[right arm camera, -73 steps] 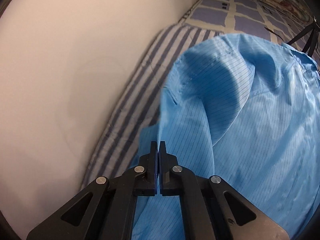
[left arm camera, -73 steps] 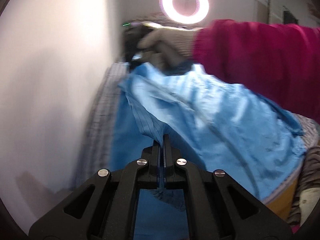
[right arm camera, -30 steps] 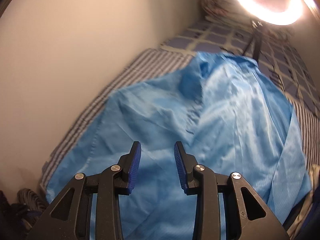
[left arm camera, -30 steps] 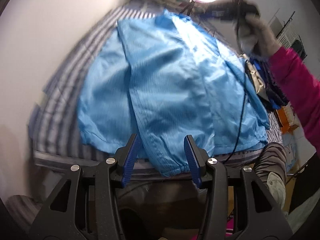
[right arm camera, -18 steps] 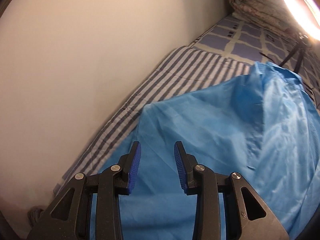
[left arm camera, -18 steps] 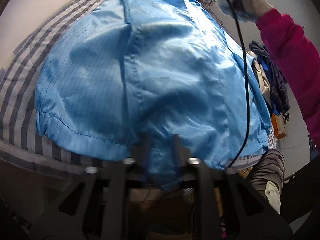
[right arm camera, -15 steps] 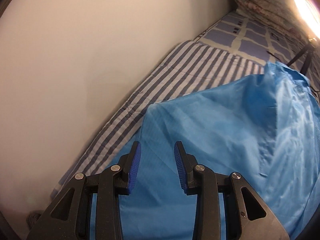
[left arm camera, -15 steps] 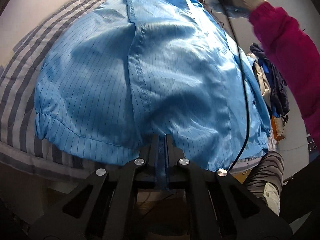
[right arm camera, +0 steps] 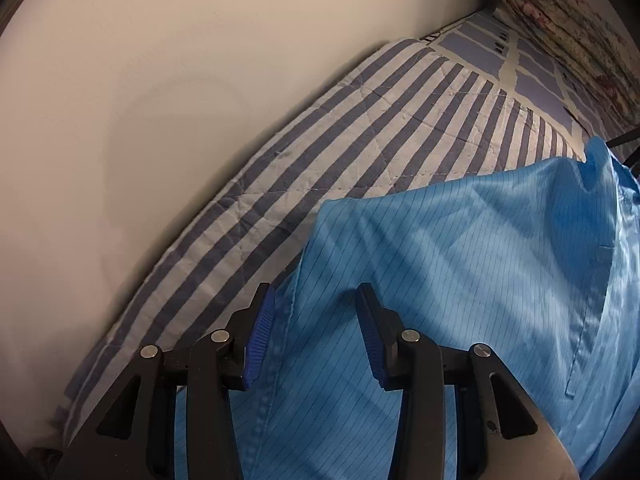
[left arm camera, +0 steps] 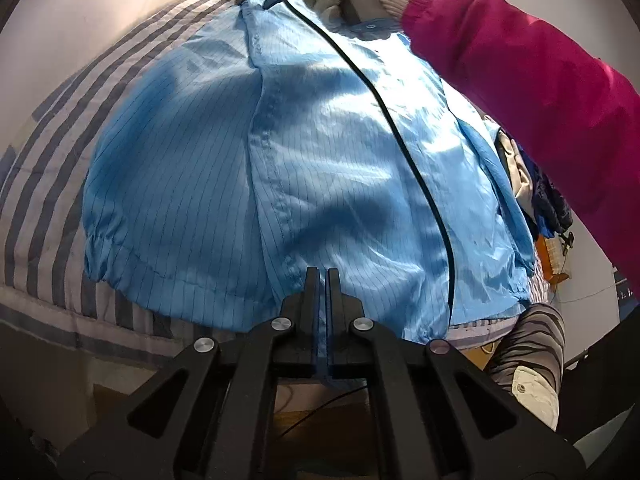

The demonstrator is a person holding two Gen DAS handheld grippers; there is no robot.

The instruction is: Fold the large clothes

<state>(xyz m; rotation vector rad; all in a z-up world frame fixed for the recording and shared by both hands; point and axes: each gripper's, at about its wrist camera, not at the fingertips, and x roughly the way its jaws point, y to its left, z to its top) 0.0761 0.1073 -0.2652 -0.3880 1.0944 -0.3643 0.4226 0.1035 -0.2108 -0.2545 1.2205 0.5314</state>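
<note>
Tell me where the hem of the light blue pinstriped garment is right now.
In the left wrist view the light blue pinstriped garment has its hem at the near edge of the striped bed cover, clamped in the shut left gripper.

The left gripper [left arm camera: 322, 276] is clamped tight, low and near; the right gripper [right arm camera: 314, 300], seemingly farther off, gapes wide.

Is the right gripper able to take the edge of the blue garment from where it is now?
Probably yes. The right gripper is open, and the folded edge of the blue garment lies on the striped bedding just ahead of its fingers, with nothing between them.
</note>
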